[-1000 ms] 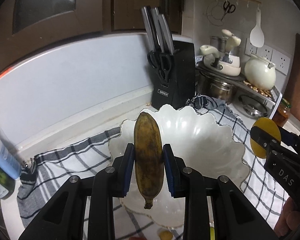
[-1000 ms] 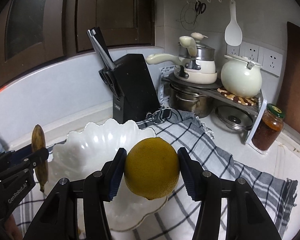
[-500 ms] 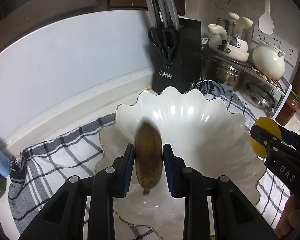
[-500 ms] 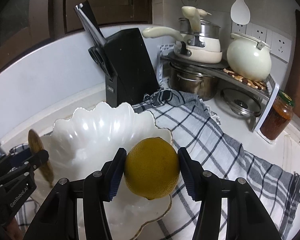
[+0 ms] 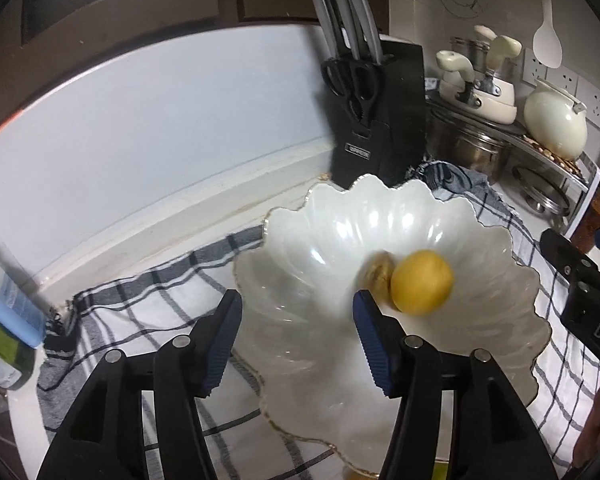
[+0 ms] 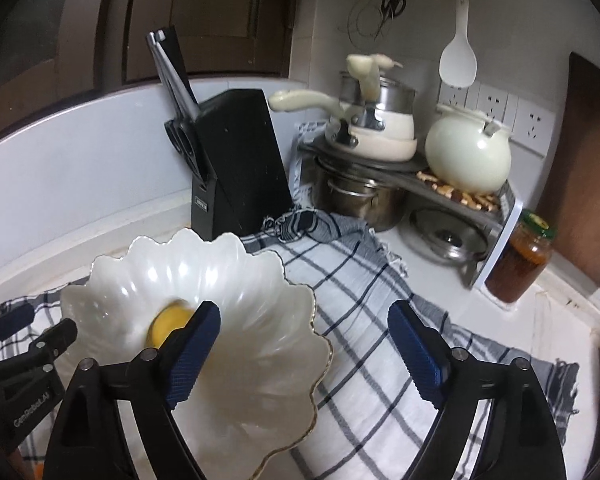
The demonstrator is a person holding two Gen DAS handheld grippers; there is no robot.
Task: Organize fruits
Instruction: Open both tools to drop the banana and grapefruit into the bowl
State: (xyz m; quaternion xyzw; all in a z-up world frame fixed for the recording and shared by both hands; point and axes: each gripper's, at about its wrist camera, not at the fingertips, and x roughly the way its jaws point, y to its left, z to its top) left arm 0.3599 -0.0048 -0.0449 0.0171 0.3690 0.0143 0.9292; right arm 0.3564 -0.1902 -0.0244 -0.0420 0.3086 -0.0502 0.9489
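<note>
Both tools hang over the scalloped white bowl [image 5: 496, 240], and both have just been opening; nothing sits between the blue pads of either one now.

The left tool [image 5: 298, 336] stands with its jaws apart above the near side of the bowl. Ahead of its right-hand pad, and a little to that side, the yellow lemon [image 5: 422, 282] lies blurred on the bowl's inner surface. Tucked against the lemon's left edge is a brownish smear, the banana [image 5: 376, 276], too blurred to show how it lies. Neither fruit touches the pads.

The right tool [image 6: 304, 340] has its jaws spread wide, the left-hand pad over the bowl's inside and the right-hand pad over the checked cloth [image 6: 364, 296] beyond the rim. From this view the lemon shows as a yellow patch just ahead of the left-hand pad and partly hidden behind it, down inside the bowl. The banana cannot be made out here.

The bowl rests on the checked cloth spread over the worktop [image 6: 536, 312]. Beyond the bowl, ahead of both tools, stands a black knife block [image 5: 380, 120]. Further right of it are stacked pots on a rack [image 6: 364, 196], a cream kettle [image 6: 468, 152], and a jar with a green lid [image 6: 520, 260] at the rack's end.
</note>
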